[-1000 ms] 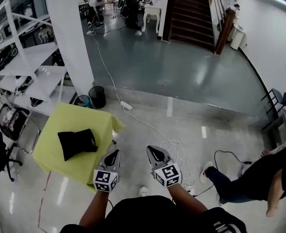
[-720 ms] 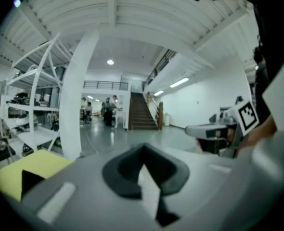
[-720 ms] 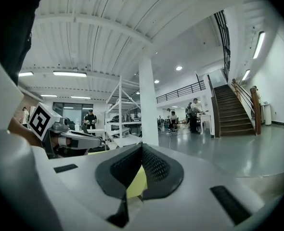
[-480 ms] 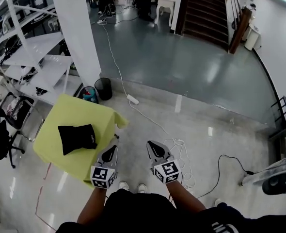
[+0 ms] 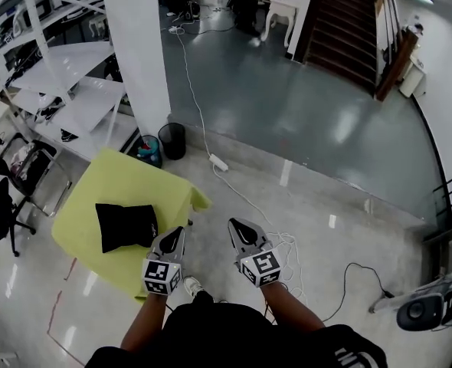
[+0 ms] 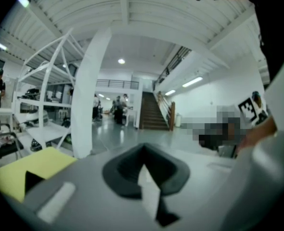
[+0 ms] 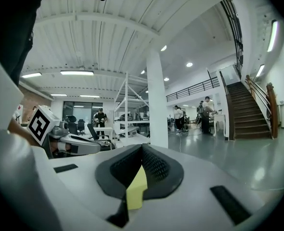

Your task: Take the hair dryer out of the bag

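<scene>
A black bag (image 5: 125, 225) lies flat on a small table with a yellow-green cloth (image 5: 111, 182), left of centre in the head view. No hair dryer shows. My left gripper (image 5: 176, 236) is held just off the table's right edge, right of the bag, shut and empty. To its right my right gripper (image 5: 235, 226) is over the floor, also shut with nothing in it. In the left gripper view the yellow table (image 6: 29, 170) shows at lower left beside the closed left gripper (image 6: 143, 153). The right gripper (image 7: 142, 150) points across the hall.
A white pillar (image 5: 138, 48) and white shelving (image 5: 54, 75) stand behind the table. A black bin (image 5: 172, 140) and a power strip (image 5: 217, 162) with cables lie on the floor. A black chair (image 5: 4, 198) stands left of the table. A person's shoe (image 5: 433, 309) is at lower right.
The view has shifted as I walk closer to the table. Both grippers stay shut, held out in front. The person at the lower right has mostly left the frame.
</scene>
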Demonstrator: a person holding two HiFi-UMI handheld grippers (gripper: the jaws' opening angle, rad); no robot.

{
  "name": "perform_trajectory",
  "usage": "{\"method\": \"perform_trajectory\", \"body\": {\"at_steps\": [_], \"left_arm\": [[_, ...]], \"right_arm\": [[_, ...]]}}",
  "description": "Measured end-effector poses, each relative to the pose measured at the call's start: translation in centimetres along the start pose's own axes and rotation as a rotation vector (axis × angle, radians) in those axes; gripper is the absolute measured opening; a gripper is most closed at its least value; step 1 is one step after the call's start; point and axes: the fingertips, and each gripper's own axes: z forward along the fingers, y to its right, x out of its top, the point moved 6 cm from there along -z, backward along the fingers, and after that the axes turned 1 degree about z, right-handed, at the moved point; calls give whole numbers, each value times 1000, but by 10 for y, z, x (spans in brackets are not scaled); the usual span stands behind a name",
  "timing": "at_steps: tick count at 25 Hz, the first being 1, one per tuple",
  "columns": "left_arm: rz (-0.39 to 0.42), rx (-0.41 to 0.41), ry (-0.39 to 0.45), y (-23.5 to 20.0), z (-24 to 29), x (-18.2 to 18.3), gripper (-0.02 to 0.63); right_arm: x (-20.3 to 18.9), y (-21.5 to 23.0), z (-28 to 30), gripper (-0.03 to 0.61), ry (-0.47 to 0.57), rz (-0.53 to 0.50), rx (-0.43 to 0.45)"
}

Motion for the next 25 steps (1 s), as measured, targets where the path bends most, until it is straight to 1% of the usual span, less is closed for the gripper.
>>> {"method": "perform_trajectory", "body": {"at_steps": [5, 8, 10, 12, 17, 21, 25], "left_arm": [[-22, 39, 32, -51, 22, 12, 6], [-40, 53, 21, -79, 29, 10, 6], [-43, 48, 16, -88, 33, 5, 6], [-49, 49, 28, -96, 36, 5, 6], [-60, 82, 53, -117, 35, 10, 6], [-67, 135, 39, -130, 36, 7, 6], [-88, 207, 32, -147, 32, 2, 6]], "right_arm": [[16, 3, 60, 6, -16, -40, 40], [20, -6, 93, 6, -37, -55, 75], [20, -12, 109, 6, -55, -70, 101], [21, -15, 123, 6, -64, -88, 122], [34, -25, 151, 6, -46, -123, 166], [38, -25, 164, 6, -40, -130, 208], [32, -23, 190, 6, -42, -125, 262]]}}
